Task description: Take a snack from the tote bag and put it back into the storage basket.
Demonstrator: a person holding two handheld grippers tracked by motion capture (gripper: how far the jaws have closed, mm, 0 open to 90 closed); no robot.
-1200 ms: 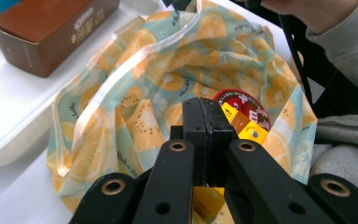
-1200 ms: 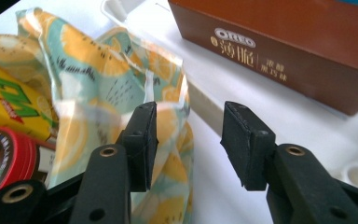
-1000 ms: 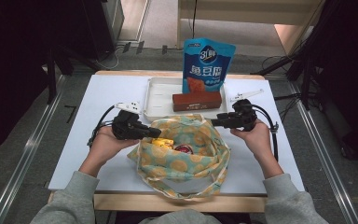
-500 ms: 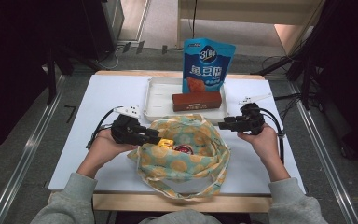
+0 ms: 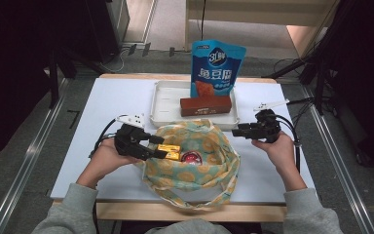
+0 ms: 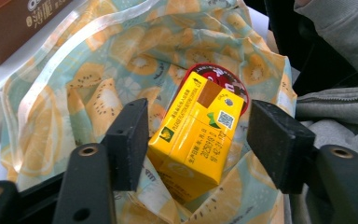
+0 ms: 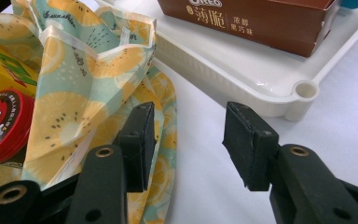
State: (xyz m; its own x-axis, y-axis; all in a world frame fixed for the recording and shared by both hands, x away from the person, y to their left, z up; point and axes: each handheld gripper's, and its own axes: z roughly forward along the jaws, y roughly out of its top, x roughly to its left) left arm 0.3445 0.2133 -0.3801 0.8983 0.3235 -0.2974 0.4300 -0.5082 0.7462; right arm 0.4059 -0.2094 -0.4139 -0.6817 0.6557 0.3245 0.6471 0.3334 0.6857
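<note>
A white table [image 5: 102, 126] is spreading across the high view, and a person is sitting at its near edge with both forearms in grey sleeves reaching onto it. Toward the far side a white tray [image 5: 168, 105] is lying flat, carrying a brown box [image 5: 205, 105] along its near part, while a blue snack pouch [image 5: 217, 66] is standing upright at the tray's far edge. Just in front of the tray a cloth bag [image 5: 195, 168] printed with orange and kiwi slices is sitting open, its handle trailing toward the person. Inside the bag a yellow carton [image 6: 196, 130] is lying tilted, its upper end leaning over a round red tin [image 6: 226, 84] beneath it. The left gripper [image 5: 158, 148] is reaching over the bag's left rim, and its jaws have just been opening; they are now standing wide with the carton between them, one pad just beside the carton's side and the other clear of it, so nothing is being squeezed. The right gripper [image 5: 236, 130] is hovering at the bag's right edge near the tray's corner, its jaws standing well apart and holding nothing, with bare table and the bag's rim showing between them.
</note>
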